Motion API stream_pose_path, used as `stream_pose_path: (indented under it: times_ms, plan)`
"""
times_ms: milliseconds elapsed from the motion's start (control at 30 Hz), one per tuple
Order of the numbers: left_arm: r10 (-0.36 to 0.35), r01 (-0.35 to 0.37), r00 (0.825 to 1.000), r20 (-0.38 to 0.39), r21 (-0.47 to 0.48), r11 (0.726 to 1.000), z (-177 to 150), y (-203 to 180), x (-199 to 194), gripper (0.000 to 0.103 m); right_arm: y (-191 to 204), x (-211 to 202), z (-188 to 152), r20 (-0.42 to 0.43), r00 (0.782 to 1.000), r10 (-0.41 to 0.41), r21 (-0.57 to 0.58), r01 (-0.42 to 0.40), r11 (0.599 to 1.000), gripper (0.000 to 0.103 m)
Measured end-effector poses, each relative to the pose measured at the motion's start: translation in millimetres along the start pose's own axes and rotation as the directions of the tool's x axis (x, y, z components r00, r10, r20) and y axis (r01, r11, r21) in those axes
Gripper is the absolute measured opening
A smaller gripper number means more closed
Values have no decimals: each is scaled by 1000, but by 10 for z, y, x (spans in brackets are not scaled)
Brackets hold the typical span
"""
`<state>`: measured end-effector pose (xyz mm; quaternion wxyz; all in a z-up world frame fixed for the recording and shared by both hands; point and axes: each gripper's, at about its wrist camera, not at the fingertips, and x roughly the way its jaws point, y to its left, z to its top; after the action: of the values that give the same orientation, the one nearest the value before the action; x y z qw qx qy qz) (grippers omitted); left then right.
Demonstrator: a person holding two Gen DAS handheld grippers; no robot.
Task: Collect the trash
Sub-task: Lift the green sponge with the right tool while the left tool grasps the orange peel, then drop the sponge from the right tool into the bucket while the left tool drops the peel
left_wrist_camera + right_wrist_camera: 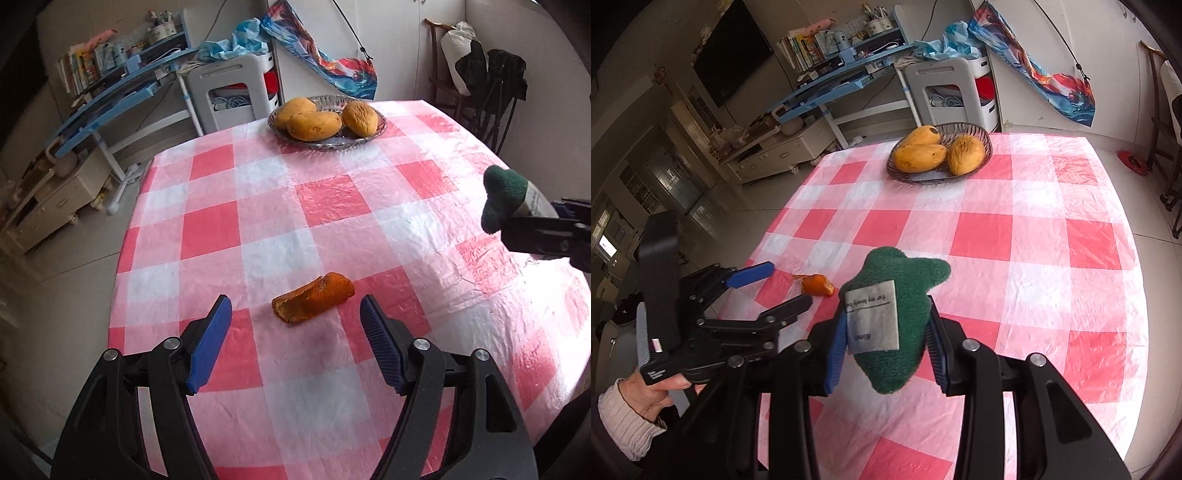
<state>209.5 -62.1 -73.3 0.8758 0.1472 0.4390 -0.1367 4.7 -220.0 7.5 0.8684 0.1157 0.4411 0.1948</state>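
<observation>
A piece of orange peel [313, 302] lies on the red-and-white checked tablecloth [332, 206], just ahead of and between the blue pads of my left gripper [295, 306], which is open and empty. The peel also shows in the right wrist view [817, 286], next to the left gripper [775, 286]. My right gripper [886, 314] is shut on a green fuzzy cloth [897, 317] with a white label, held above the table. That cloth shows at the right edge of the left wrist view [504, 197].
A glass bowl [378, 129] with three mangoes [314, 125] stands at the table's far side. Beyond the table are a white stool [232, 92], a blue desk [110, 99] and a chair with dark clothes [480, 77].
</observation>
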Motion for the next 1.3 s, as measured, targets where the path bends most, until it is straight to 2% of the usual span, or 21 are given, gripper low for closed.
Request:
stream_pose_path:
  times_ms: [67, 167, 200, 233, 333, 567, 833, 1033, 1300]
  plan:
    - [14, -13, 1000, -10, 29, 999, 34, -58, 94, 66, 8, -9, 9, 0, 1000, 7, -5, -7, 1000, 39]
    - [-9, 9, 999, -33, 1, 1000, 60, -48, 198, 41, -5, -54, 12, 8, 1000, 9, -5, -9, 1000, 40]
    - [-27, 26, 999, -39, -12, 1000, 67, -39, 202, 26, -7, -75, 4, 11, 1000, 9, -5, -9, 1000, 40]
    - [-32, 32, 998, -49, -14, 999, 68, -36, 207, 17, -10, -89, 2, 13, 1000, 9, -6, -8, 1000, 40]
    - [-26, 25, 998, -52, -27, 999, 20, -15, 176, 15, -8, -99, -24, 12, 1000, 8, -7, -8, 1000, 40]
    - [-136, 130, 990, -25, -186, 974, -178, 178, -103, 14, 136, -135, -107, 2, 1000, 14, -38, -14, 999, 40]
    - [-148, 156, 988, 50, -238, 959, -603, 79, -684, 14, 343, -264, -341, -11, 999, 36, -51, -36, 998, 40]
    - [-142, 151, 988, 58, -226, 962, -998, -34, -982, 14, 558, -413, -812, -27, 996, 82, -21, -83, 996, 40]
    - [-154, 167, 985, 75, -220, 961, -1360, -132, -1312, 14, 902, -443, -1622, -134, 988, 80, -46, -87, 995, 40]
